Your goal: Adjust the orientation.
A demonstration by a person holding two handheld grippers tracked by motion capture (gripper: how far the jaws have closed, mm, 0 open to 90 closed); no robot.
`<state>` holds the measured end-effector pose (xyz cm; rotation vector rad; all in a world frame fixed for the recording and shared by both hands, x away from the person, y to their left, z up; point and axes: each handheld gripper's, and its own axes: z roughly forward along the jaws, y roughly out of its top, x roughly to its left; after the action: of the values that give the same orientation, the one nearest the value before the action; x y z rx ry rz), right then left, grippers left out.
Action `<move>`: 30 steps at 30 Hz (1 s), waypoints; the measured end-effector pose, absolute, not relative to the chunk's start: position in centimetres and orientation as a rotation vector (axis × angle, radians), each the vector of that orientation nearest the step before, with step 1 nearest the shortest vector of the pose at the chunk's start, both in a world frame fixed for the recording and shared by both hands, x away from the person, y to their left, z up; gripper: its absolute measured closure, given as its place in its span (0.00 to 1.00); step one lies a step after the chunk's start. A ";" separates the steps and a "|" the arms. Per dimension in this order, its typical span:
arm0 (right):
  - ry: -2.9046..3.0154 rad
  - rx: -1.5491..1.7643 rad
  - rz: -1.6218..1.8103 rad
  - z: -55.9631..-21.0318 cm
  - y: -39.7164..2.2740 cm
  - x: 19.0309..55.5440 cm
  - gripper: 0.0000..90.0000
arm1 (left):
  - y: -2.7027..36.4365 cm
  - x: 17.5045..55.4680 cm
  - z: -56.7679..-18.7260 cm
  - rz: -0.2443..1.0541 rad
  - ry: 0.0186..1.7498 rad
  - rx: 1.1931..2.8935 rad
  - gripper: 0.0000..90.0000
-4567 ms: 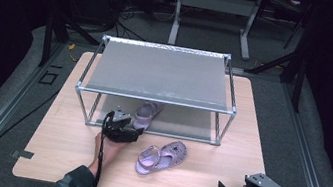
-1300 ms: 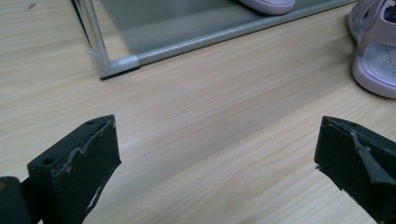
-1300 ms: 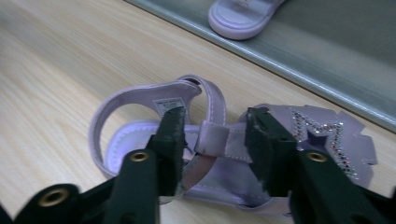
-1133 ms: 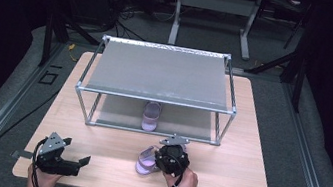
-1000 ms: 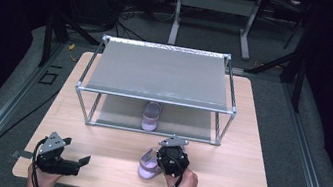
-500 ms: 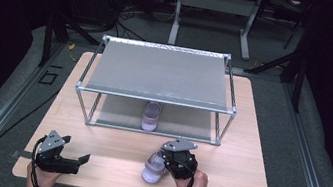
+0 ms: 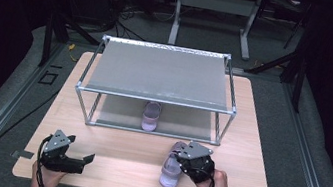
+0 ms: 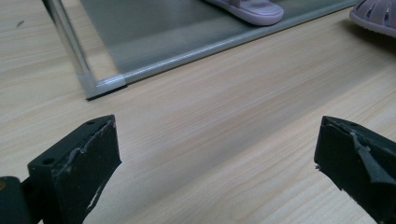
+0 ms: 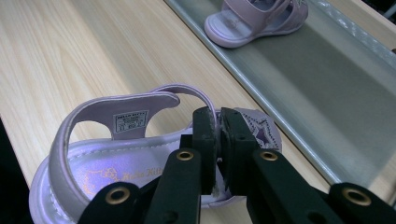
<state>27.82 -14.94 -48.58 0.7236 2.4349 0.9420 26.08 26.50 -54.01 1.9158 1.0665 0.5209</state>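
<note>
Lilac sandal (image 9: 116, 163) — strappy, star-trimmed

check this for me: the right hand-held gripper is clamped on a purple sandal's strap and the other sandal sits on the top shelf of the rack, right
Not quite. The right hand-held gripper is clamped on the purple sandal by its strap, but the other sandal sits on the bottom shelf of the rack, under the top one. The high view shows it, and the right gripper view shows it on that low tray.
</note>
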 end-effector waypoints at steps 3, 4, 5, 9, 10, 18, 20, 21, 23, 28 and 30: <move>2.450 0.658 0.931 -48.8 -16.3 27.9 0.95 | 25.8 26.3 -54.0 0.505 1.056 1.927 0.00; 2.462 0.627 0.924 -48.9 -16.7 27.9 0.95 | 25.6 26.3 -54.1 0.503 1.054 1.924 0.00; 2.470 0.620 0.913 -49.1 -17.1 28.0 0.95 | 25.4 26.3 -54.1 0.501 1.050 1.928 0.00; 2.486 0.556 0.948 -49.8 -18.6 27.9 0.95 | 24.7 26.3 -54.2 0.498 1.037 1.944 0.00; 2.484 0.551 0.953 -50.0 -18.8 27.8 0.94 | 24.6 26.3 -54.3 0.490 1.036 1.949 0.00; 2.487 0.665 0.946 -51.3 -18.1 26.3 0.66 | 24.6 26.1 -54.6 0.490 1.046 1.954 0.00; 2.456 0.744 0.966 -51.1 -18.0 25.9 0.53 | 24.7 26.2 -54.5 0.493 1.051 1.941 0.00; 2.413 0.781 0.994 -51.1 -17.9 25.5 0.46 | 24.8 26.2 -54.4 0.493 1.054 1.941 0.00; 2.382 0.854 1.039 -50.7 -17.8 24.8 0.34 | 25.0 26.2 -54.4 0.498 1.061 1.935 0.00; 2.218 1.173 1.077 -50.7 -16.6 23.3 0.11 | 25.3 26.1 -54.5 0.500 1.066 1.950 0.00; 2.188 1.248 1.058 -51.7 -15.6 22.6 0.05 | 25.4 26.0 -54.4 0.503 1.066 1.944 0.00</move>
<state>22.61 -15.61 -51.66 1.2480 2.1876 1.0580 26.03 25.36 -54.44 1.9436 1.0665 0.5032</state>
